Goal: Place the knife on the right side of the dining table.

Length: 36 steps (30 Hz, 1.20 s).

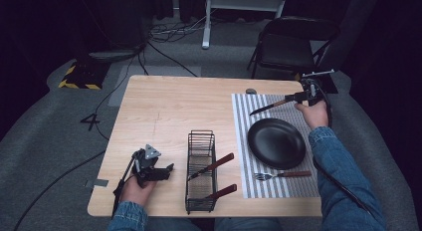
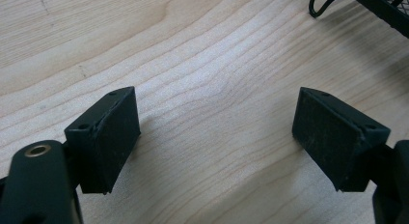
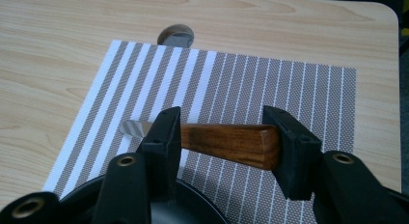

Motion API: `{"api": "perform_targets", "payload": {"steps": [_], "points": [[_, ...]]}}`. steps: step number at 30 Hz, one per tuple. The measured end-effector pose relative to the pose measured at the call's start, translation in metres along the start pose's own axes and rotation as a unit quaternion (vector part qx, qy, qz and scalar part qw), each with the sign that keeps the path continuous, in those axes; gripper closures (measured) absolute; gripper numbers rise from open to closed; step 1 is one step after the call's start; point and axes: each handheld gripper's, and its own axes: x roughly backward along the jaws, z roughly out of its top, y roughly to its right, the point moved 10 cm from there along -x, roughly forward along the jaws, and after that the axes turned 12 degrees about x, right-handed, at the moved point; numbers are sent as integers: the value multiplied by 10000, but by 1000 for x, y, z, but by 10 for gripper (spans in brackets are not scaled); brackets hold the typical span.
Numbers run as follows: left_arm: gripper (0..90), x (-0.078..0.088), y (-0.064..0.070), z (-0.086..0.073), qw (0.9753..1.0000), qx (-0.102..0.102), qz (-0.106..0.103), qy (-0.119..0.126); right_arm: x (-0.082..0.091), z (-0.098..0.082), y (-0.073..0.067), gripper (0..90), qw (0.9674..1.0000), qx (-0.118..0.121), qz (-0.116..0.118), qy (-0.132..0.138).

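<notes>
Knife (image 3: 226,142) w/ wood handle crosswise betw right gripper (image 3: 224,151) jaws

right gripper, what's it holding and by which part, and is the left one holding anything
The right gripper holds a knife by its wooden handle. The left gripper is open over bare table, holding nothing.

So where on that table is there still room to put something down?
Bare wood spans the table behind the basket and left of the mat. The mat is crowded: plate, fork, and the right gripper holding a knife.
</notes>
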Motion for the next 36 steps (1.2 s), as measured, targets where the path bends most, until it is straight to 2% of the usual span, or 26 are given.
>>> {"api": "perform_targets", "payload": {"steps": [36], "points": [[173,0,0,0,10000,5,-2,-10,-32,-46,33,424,9982,-380,-135,-454]]}}
